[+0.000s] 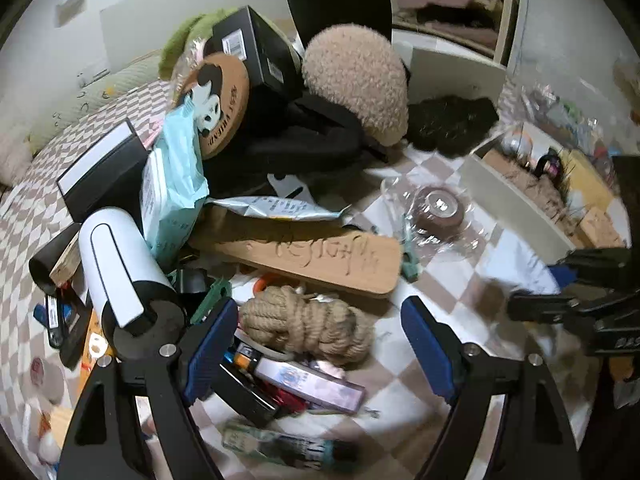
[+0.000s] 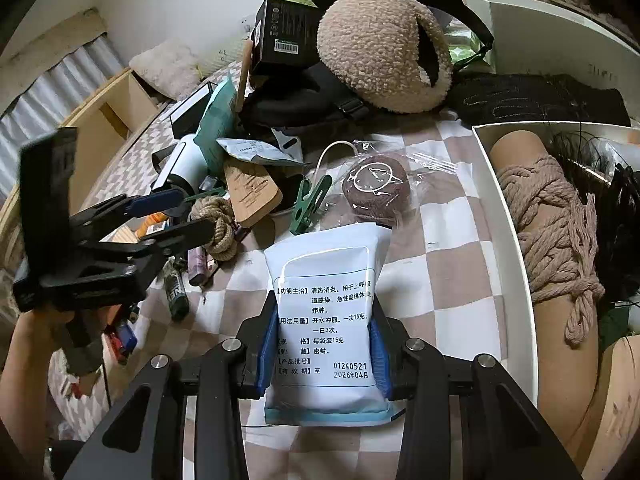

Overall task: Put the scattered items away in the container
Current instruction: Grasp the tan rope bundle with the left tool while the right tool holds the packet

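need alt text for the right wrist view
The right gripper clamps a white medicine sachet above a checkered cloth. A white box holding rope sits right; the left gripper hovers open over clutter at left.

Black angular grippers (image 2: 324, 354), blue-padded jaws, silver round screws at the pivots.

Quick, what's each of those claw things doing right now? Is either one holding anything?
Left gripper: open, holding nothing, above the rope bundle.
Right gripper: shut on the white medicine pouch.
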Available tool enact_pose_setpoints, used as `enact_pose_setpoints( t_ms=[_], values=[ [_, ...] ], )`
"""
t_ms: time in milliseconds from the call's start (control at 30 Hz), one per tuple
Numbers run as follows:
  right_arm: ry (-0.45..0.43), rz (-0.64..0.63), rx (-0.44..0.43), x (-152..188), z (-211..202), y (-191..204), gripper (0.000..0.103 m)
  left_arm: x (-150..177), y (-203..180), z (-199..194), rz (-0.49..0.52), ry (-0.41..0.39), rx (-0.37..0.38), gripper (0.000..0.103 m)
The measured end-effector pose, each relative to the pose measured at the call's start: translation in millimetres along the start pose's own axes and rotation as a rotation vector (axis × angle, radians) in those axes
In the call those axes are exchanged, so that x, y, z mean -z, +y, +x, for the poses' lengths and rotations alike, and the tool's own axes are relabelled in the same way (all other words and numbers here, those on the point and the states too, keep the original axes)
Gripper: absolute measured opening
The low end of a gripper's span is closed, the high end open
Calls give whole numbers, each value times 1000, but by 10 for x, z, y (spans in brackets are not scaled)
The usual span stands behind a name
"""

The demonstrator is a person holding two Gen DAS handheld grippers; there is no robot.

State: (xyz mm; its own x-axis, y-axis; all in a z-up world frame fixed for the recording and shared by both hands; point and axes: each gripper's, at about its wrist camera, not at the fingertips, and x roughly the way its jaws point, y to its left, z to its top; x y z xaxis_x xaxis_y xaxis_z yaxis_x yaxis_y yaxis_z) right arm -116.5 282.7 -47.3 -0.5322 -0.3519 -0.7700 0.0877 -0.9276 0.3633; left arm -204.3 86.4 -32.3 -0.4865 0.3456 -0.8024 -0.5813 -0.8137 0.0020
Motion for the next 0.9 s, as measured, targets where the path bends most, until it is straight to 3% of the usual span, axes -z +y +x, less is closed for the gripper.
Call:
enact_pose_setpoints(
  t_ms=[267, 400, 467, 633, 800, 900],
  values=[
    [6, 8, -9, 3, -2, -23, 41, 0, 16, 262, 70, 98, -14, 84],
    [12, 7, -8, 7, 14, -22, 41, 37, -27, 405, 111, 143, -93, 84],
    [13, 8, -7, 11, 13, -26, 41, 51, -68, 415, 123, 126, -104, 75],
    [10, 17, -7, 12, 4, -49, 41, 70, -60, 313, 63, 74, -105, 69],
    [7, 17, -13, 24, -19, -47, 41, 76, -103, 81, 20, 8, -88, 69],
    [-6, 19, -26, 54, -77, -31, 41, 94, -148, -86, -20, -36, -115, 69]
  ],
)
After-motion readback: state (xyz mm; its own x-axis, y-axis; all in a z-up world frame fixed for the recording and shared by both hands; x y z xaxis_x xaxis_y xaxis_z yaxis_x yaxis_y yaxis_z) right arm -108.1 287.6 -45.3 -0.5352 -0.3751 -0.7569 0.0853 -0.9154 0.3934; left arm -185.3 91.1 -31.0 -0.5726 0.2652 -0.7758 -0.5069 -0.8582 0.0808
